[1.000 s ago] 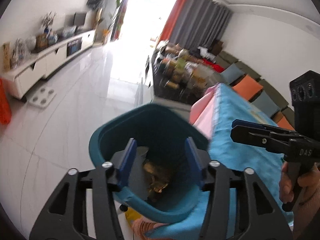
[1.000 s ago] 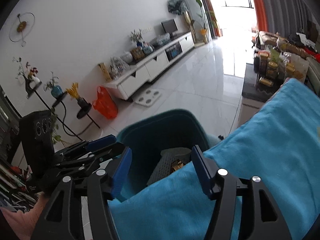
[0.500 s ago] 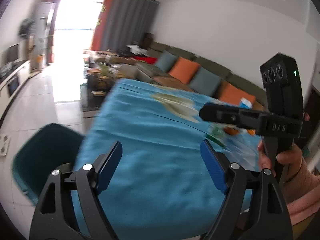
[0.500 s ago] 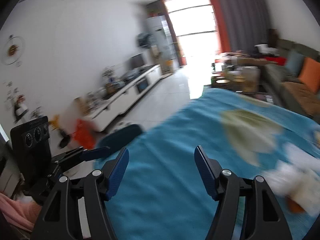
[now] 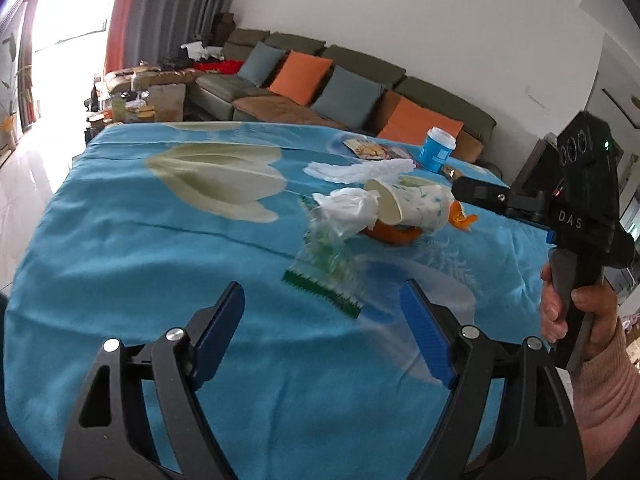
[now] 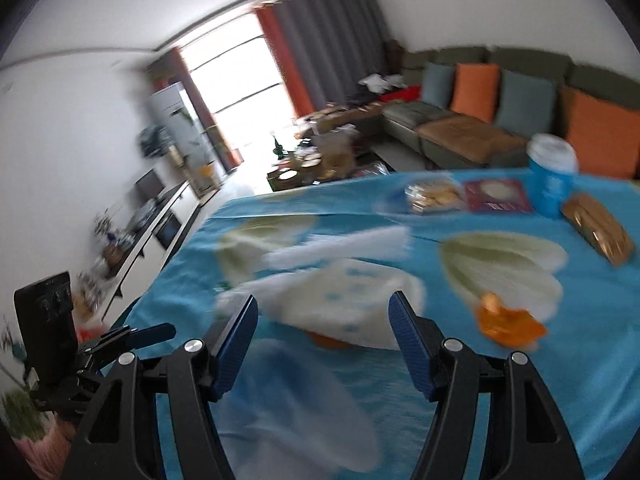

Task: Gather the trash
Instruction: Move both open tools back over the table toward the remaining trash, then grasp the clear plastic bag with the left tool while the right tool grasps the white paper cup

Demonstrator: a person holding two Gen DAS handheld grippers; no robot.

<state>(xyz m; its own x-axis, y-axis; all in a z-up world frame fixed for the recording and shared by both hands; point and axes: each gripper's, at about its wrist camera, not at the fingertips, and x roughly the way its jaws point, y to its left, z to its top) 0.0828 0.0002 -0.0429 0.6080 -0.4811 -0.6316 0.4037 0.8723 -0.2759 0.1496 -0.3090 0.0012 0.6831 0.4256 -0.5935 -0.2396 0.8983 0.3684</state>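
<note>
Trash lies mid-table on the blue floral cloth [image 5: 132, 248]: a tipped paper cup [image 5: 412, 206] with green dots, crumpled white tissue [image 5: 348, 210], a clear plastic wrapper with a green edge [image 5: 326, 264], orange peel [image 5: 394, 235] and a second peel piece [image 6: 506, 322]. My left gripper [image 5: 322, 330] hovers open just short of the wrapper, nothing between its fingers. My right gripper [image 6: 324, 336] is open above the cloth, with the blurred cup [image 6: 344, 304] just beyond its fingertips. The right tool also shows at the right of the left wrist view, held by a hand [image 5: 576, 312].
At the table's far side stand a blue tub [image 5: 436, 150], snack packets [image 5: 370, 148] and a brown wrapped pack [image 6: 598, 228]. Behind it runs a sofa with orange and grey cushions [image 5: 300, 76]. A white TV cabinet [image 6: 160, 236] lines the left wall.
Both grippers swung away from the teal bin, where trash lay inside, and now face the table's trash pile. The left jaws spread wider. The bin has left both views.
</note>
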